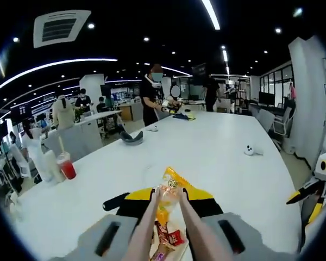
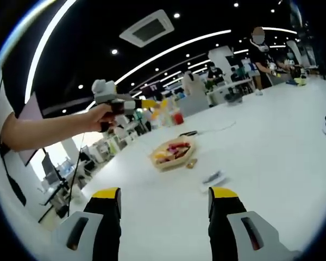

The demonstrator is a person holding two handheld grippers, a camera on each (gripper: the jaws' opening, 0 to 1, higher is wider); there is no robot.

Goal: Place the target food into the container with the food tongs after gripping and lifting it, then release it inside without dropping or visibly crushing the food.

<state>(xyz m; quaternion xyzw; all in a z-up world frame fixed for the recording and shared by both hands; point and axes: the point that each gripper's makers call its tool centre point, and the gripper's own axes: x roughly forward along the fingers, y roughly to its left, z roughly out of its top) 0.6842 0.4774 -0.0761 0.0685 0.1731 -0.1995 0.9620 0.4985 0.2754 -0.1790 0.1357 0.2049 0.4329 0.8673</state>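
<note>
**Above the basket: a snack packet pinched in the tongs**

Up in the air over the shallow basket [image 2: 173,151], the orange snack packet [image 1: 171,190] is held at the tips of the food tongs [image 1: 146,228]. In the left gripper view the packet's long side runs straight on from the tongs, away from the camera. Its far end leans a little to the right. The basket lies under it with more bright packets inside.

The left gripper [image 1: 165,198] is squeezed on the two tong arms. They come close together and pinch the packet's near end. In the right gripper view a hand [image 2: 100,117] holds this gripper high up, above the basket and to its left.

Around the basket, all on the white table [image 1: 223,157]:
- Two small loose packets [image 2: 213,177] lie just beside the basket, on the side near the right gripper.
- A thin cable [image 2: 206,130] lies behind the basket.
- A cup with a red drink [image 1: 65,166] stands far off to the left, near the table edge.
- A dark curved thing [image 1: 131,138] and a small white thing [image 1: 252,150] lie far beyond it.
- A person [image 1: 152,92] stands at the table's far end.

The air between the packet and the basket looks free.

The right gripper [image 2: 164,193] has its jaws wide apart and holds nothing. It is near the basket, low over the table.
</note>
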